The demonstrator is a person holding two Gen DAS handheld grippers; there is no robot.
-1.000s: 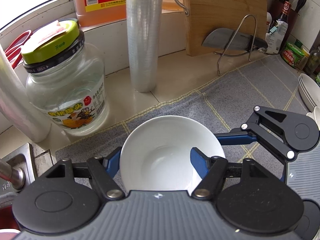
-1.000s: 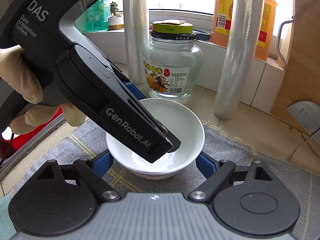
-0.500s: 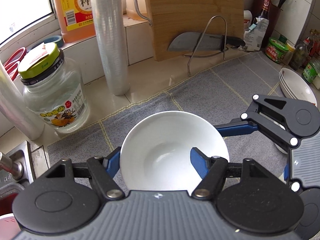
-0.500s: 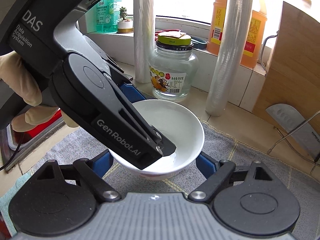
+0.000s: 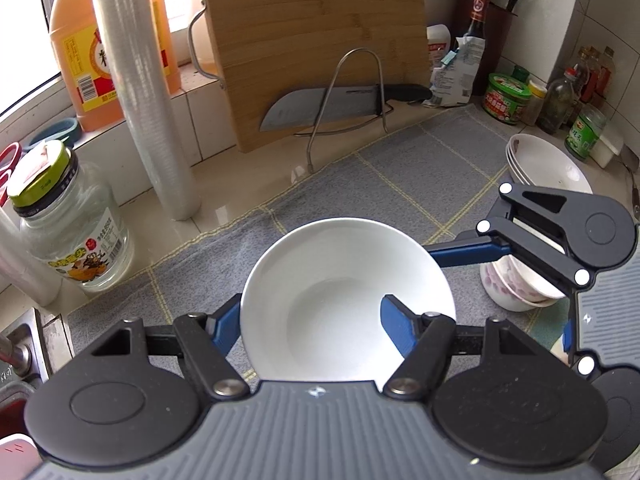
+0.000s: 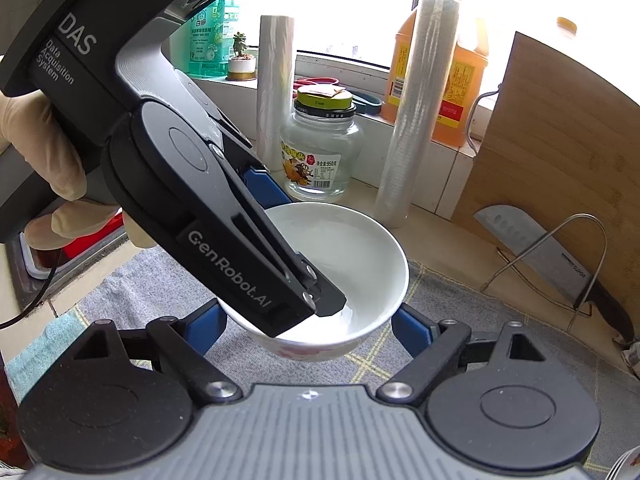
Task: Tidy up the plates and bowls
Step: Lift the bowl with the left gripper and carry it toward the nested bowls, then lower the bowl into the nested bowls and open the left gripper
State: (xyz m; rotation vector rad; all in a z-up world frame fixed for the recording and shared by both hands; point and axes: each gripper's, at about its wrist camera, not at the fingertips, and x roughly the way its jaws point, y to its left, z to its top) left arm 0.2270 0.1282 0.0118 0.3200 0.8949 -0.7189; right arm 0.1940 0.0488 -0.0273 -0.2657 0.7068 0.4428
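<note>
A white bowl (image 5: 340,280) with a pink pattern on its underside (image 6: 296,354) hangs just above the grey checked mat (image 5: 400,168). My left gripper (image 5: 310,308) is shut on it, one blue finger outside the left wall and the other inside. In the right wrist view, one of the left gripper's fingers (image 6: 280,280) reaches down into the bowl (image 6: 352,248). My right gripper (image 6: 310,328) clasps the bowl's lower body from both sides. Seen from the left wrist, a right gripper finger (image 5: 464,250) touches the rim on the right.
A stack of white bowls (image 5: 548,168) and a smaller pink-patterned stack (image 5: 516,284) stand at the right. A glass jar (image 5: 68,232), a film roll (image 5: 148,100), a cutting board (image 5: 316,40) and a cleaver on a wire rack (image 5: 324,108) line the back. A sink edge (image 5: 24,344) lies at the left.
Both grippers have carried the bowl up and to the right along the counter. The jar has slid left in view and the bowl stacks at the right have come closer.
</note>
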